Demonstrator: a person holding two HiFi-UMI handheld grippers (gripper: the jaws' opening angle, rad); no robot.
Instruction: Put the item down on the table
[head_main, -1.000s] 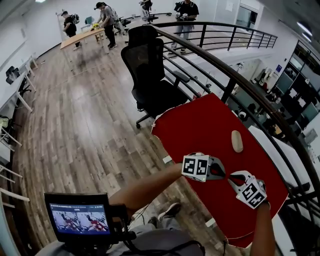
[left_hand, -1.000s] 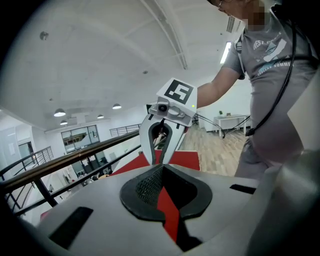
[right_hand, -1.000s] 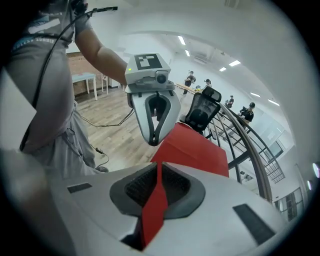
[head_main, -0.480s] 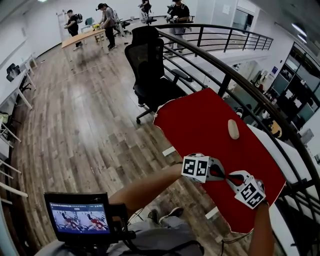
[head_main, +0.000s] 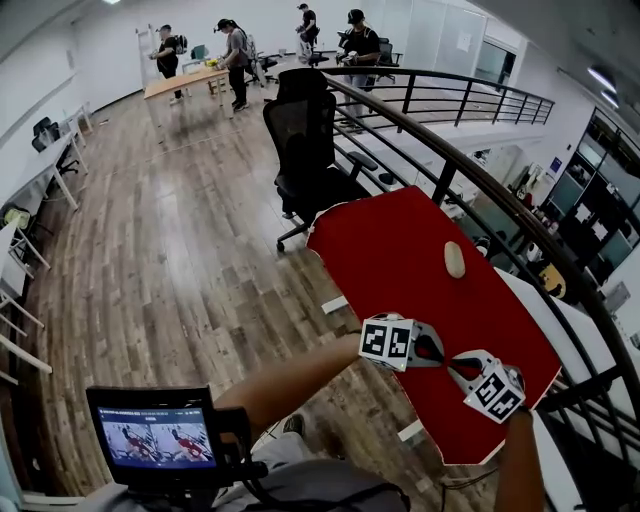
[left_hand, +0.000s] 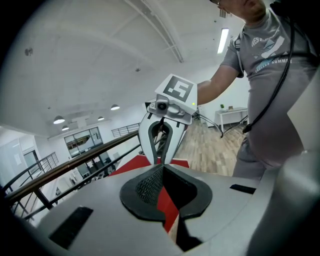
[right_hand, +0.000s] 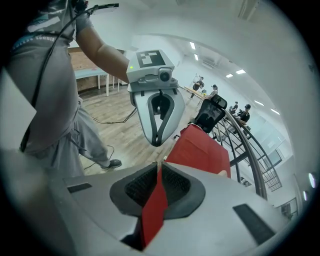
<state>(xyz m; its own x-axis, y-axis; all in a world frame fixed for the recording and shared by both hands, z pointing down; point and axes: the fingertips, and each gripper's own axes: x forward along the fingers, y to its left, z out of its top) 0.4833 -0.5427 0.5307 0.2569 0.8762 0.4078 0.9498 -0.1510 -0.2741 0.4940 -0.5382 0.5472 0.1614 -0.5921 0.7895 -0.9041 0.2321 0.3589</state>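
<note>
In the head view my left gripper (head_main: 438, 352) and right gripper (head_main: 456, 364) hover tip to tip over the near part of the red table (head_main: 400, 250). Each is shut on a thin red strip, too small to make out there. The left gripper view shows the red strip (left_hand: 166, 200) pinched between its black pads, with the right gripper (left_hand: 161, 159) facing it. In the right gripper view the red strip (right_hand: 154, 205) runs between the pads, and the left gripper (right_hand: 156, 142) hangs opposite.
A beige oval object (head_main: 454, 259) lies on the table's far side. A black office chair (head_main: 305, 130) stands beyond the table, and a black railing (head_main: 480, 180) curves along its right. A monitor (head_main: 155, 435) sits at the lower left. People stand at a far table (head_main: 190, 80).
Both grippers have travelled together, still tip to tip and still shut. In the head view the table and the beige object have shifted up and left.
</note>
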